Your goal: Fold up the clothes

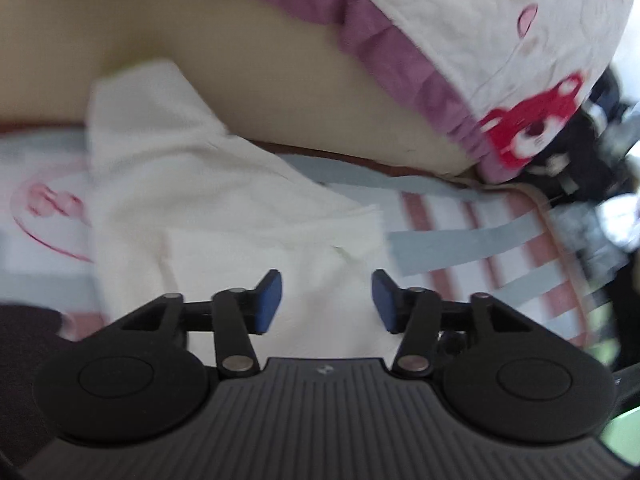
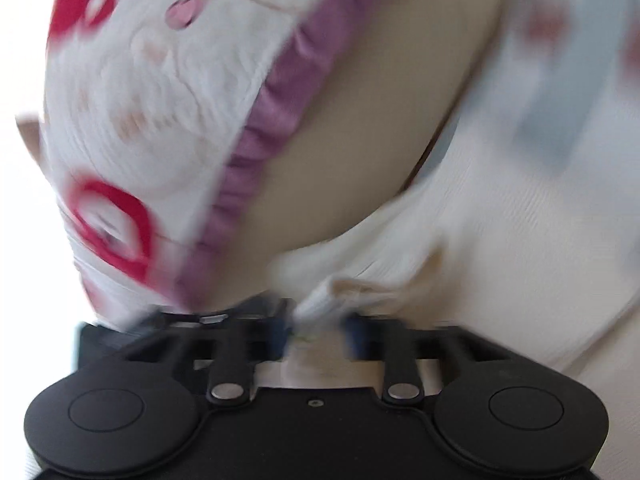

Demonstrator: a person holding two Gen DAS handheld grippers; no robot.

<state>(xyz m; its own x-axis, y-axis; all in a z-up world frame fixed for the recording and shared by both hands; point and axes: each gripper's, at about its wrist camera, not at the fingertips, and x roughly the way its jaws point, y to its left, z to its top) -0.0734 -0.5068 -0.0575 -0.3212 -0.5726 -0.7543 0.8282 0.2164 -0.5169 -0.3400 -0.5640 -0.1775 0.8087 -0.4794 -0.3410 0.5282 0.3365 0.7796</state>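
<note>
A cream-white garment point(image 1: 192, 184) lies crumpled on a striped sheet point(image 1: 472, 236). My left gripper point(image 1: 326, 300) hovers just above its near part, blue pads wide apart and nothing between them. In the right wrist view the picture is blurred by motion. There my right gripper point(image 2: 316, 328) has its fingers drawn in on a bunched ribbed hem of the same garment point(image 2: 500, 240), which stretches up and to the right from the fingers.
A white quilt with red bears and a purple ruffle point(image 1: 480, 40) point(image 2: 140, 100) is piled against a beige panel point(image 1: 260, 60) point(image 2: 360, 140). Dark cluttered items point(image 1: 592, 160) sit beyond the sheet's right edge. A pink round print point(image 1: 44, 220) marks the sheet at left.
</note>
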